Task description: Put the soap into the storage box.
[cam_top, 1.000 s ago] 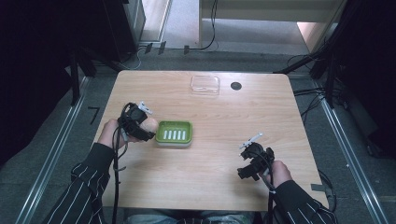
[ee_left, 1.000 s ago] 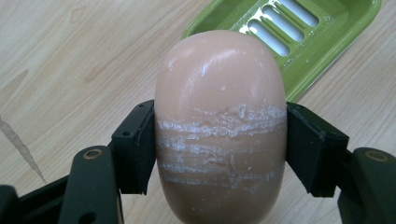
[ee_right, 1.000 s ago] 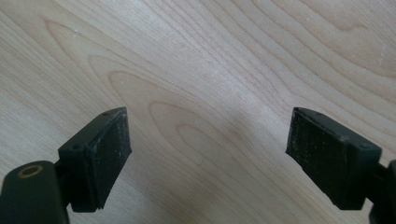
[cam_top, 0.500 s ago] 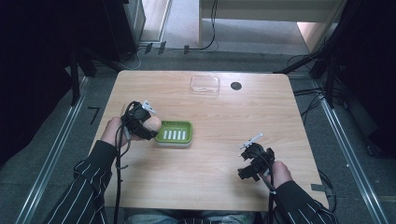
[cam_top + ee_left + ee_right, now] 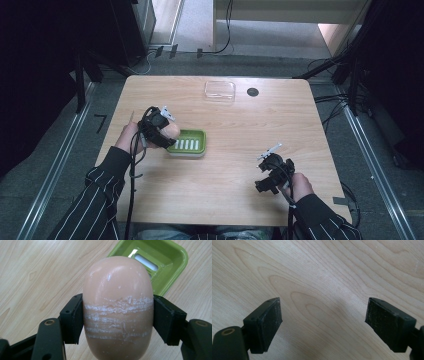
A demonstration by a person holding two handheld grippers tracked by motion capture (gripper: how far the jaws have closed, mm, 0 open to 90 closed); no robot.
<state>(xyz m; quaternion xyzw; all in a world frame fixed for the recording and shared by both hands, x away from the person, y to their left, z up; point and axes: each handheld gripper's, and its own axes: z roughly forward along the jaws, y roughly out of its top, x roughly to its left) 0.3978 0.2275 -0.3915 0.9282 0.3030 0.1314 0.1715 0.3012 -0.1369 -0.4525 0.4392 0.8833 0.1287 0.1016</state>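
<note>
Hand-held gripper [image 5: 117, 322] holds soap [image 5: 118, 307] above pale wooden table [image 5: 240, 165].

scuffed pink soap [image 5: 118, 307] beside green dish [image 5: 172, 260]

Bright tabletop, dark surroundings, sharp close-ups

- The left gripper [image 5: 167, 134] is clamped, its two black jaws pressed against either side of a load, the hand [image 5: 128, 136] behind it and the striped sleeve [image 5: 95, 200] bent.
- The right gripper [image 5: 323, 322] holds its jaws wide apart, low over the table.
</note>
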